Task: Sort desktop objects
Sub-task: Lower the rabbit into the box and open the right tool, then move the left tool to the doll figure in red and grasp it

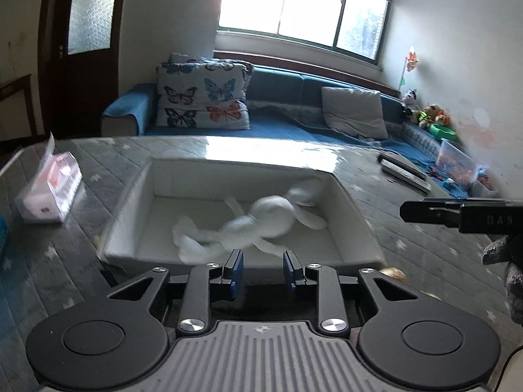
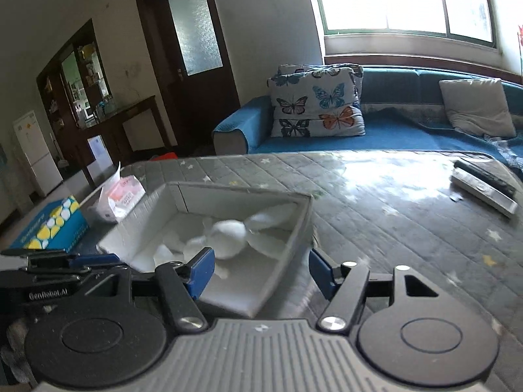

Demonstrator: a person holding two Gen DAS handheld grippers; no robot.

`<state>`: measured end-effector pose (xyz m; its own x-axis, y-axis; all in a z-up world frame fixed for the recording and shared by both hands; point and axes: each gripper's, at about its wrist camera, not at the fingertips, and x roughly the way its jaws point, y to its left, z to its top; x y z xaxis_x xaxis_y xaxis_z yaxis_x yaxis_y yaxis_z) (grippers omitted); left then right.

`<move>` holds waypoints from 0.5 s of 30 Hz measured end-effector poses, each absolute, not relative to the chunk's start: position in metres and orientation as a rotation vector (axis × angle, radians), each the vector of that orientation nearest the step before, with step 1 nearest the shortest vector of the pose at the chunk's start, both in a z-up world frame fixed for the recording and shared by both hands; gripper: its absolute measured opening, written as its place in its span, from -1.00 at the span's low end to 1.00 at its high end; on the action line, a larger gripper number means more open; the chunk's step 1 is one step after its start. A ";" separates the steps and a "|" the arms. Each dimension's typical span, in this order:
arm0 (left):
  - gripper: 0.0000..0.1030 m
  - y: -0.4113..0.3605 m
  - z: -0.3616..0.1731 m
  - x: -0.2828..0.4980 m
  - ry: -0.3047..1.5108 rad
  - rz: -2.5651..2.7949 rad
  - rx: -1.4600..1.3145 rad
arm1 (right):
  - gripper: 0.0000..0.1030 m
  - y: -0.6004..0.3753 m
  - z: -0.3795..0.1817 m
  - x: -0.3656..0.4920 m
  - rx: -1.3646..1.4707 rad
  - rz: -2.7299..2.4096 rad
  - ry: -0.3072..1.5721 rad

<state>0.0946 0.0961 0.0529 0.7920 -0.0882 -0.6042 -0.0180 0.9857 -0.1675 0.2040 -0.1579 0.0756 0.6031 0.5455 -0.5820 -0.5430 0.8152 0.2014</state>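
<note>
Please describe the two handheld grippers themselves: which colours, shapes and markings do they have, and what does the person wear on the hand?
Each gripper, left and right, has black linkage arms with silver screws, round black discs on both sides, a ribbed grey centre plate and blue pads on its fingers. White lettering "GenRobot.AI" marks the black body seen in the right wrist view. A grey knitted glove covers the hand at the edge of the left wrist view.

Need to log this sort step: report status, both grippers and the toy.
Left gripper open, empty. Right gripper open, empty. White plush toy lying inside white tray. Nothing blocking.
</note>
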 end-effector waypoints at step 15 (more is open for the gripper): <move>-0.43 0.029 0.025 0.071 0.763 -0.237 -0.199 | 0.37 -0.203 0.043 0.104 -0.053 0.708 0.713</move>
